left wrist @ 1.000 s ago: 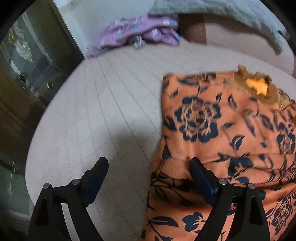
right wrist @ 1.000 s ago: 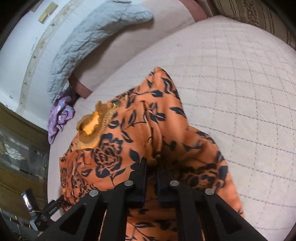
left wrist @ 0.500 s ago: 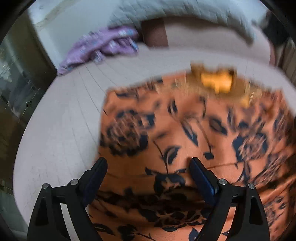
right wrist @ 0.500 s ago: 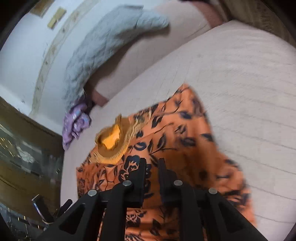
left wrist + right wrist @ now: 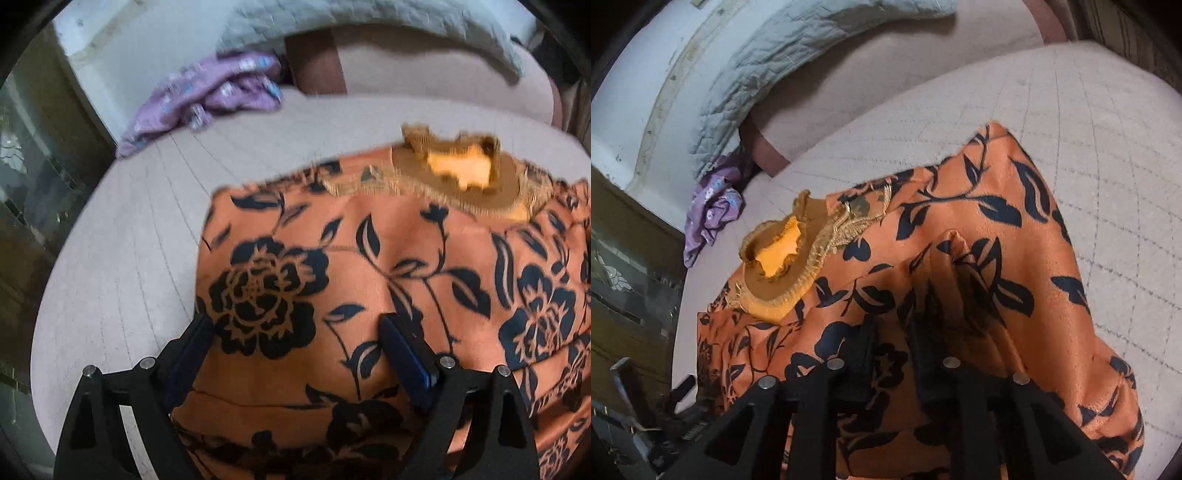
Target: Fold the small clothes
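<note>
An orange garment with dark blue flowers (image 5: 388, 266) lies on a pale quilted bed (image 5: 129, 258), its gold-trimmed neckline (image 5: 458, 173) at the far end. My left gripper (image 5: 295, 343) is open just above the garment's left part, one finger near its left edge, nothing between its fingers. In the right wrist view the same garment (image 5: 960, 240) is bunched up. My right gripper (image 5: 892, 336) is shut on a fold of the orange cloth and holds it slightly raised.
A crumpled purple garment (image 5: 207, 96) lies at the bed's far left edge. A grey quilted blanket (image 5: 768, 62) hangs over the headboard (image 5: 406, 74). A dark glass-fronted cabinet (image 5: 33, 184) stands left of the bed. Bare bed surface (image 5: 1108, 166) extends to the right.
My left gripper, still open, has moved right from beside the garment to over it. My right gripper has kept its hold on the cloth and shifted with it.
</note>
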